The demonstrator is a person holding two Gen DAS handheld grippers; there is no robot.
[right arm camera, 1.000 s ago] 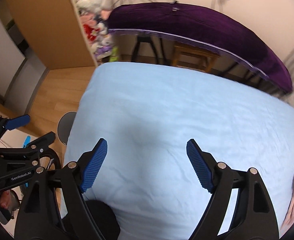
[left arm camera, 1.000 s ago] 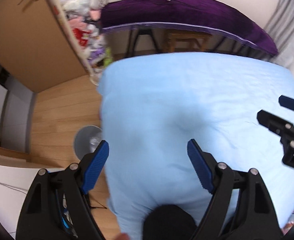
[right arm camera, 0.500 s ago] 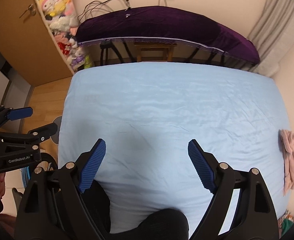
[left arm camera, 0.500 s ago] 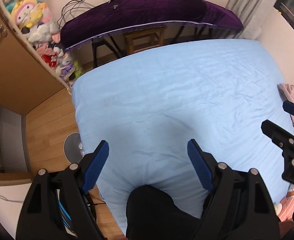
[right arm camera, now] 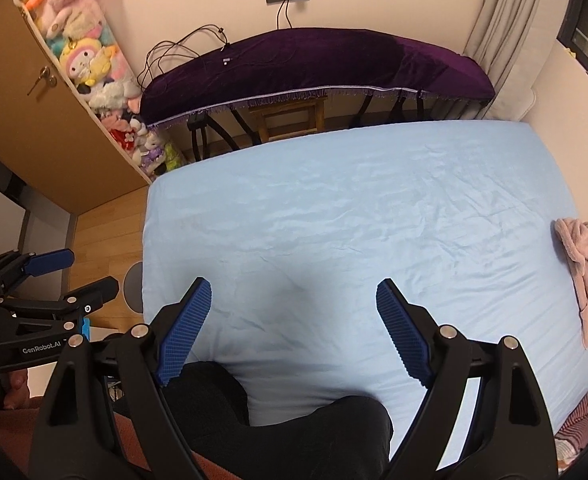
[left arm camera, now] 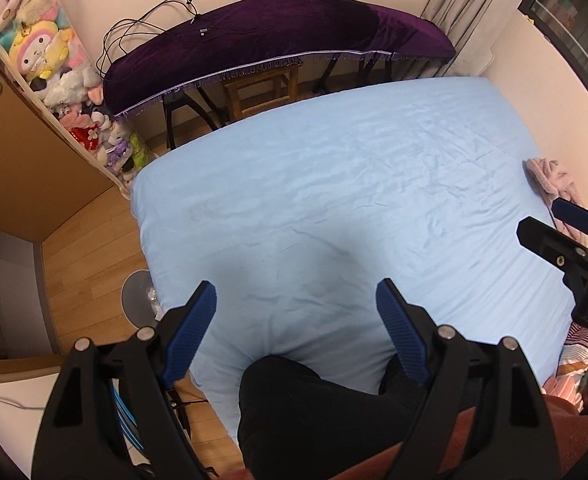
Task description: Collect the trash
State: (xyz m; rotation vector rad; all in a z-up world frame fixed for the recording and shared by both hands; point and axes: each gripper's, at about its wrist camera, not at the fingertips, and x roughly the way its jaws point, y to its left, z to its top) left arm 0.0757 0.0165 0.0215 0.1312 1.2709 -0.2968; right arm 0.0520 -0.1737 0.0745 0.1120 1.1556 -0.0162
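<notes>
Both grippers hang high over a bed with a light blue sheet (left arm camera: 334, 200) (right arm camera: 354, 220) and point steeply down at it. My left gripper (left arm camera: 296, 300) is open, nothing between its blue pads. My right gripper (right arm camera: 294, 298) is open and empty too; it also shows at the right edge of the left wrist view (left arm camera: 566, 232). The left gripper shows at the left edge of the right wrist view (right arm camera: 54, 280). A crumpled pink cloth (right arm camera: 586, 272) (left arm camera: 554, 184) lies at the bed's right edge. No clear piece of trash shows on the sheet.
A person's dark-clad knees (left arm camera: 314, 408) (right arm camera: 294, 420) press on the bed's near edge. A round grey bin (left arm camera: 138, 296) stands on the wood floor left of the bed. Beyond the bed: a purple-covered keyboard stand (right arm camera: 314, 68), a wooden stool (right arm camera: 290, 116), a cabinet of plush toys (right arm camera: 94, 60).
Both grippers have risen and rolled, so the whole bed, the far wall and the pink cloth come into view. Their jaws stay wide apart.
</notes>
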